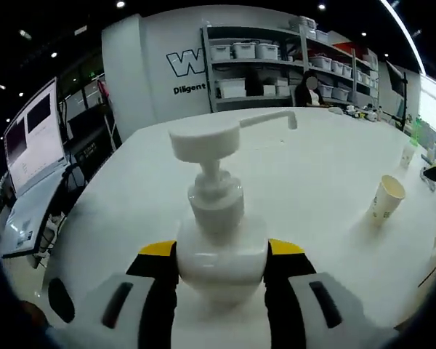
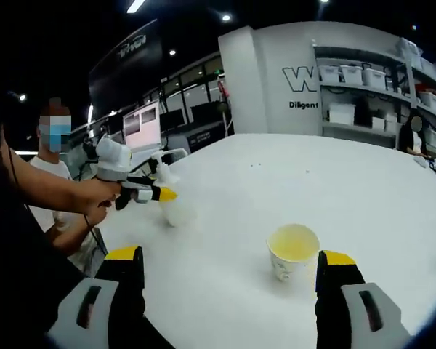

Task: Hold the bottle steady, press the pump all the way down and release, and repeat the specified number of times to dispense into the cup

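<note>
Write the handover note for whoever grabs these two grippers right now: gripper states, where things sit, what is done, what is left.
Left gripper: shut on the white plastic pump bottle, which stands upright on the white table.
Right gripper: open, holding nothing, apart from the pale paper cup standing ahead of it.
The cup stands away from the bottle, not under the white pump nozzle.
Pump head up, untouched.
Left: bring cup under the nozzle, press fully, release, repeat.
</note>
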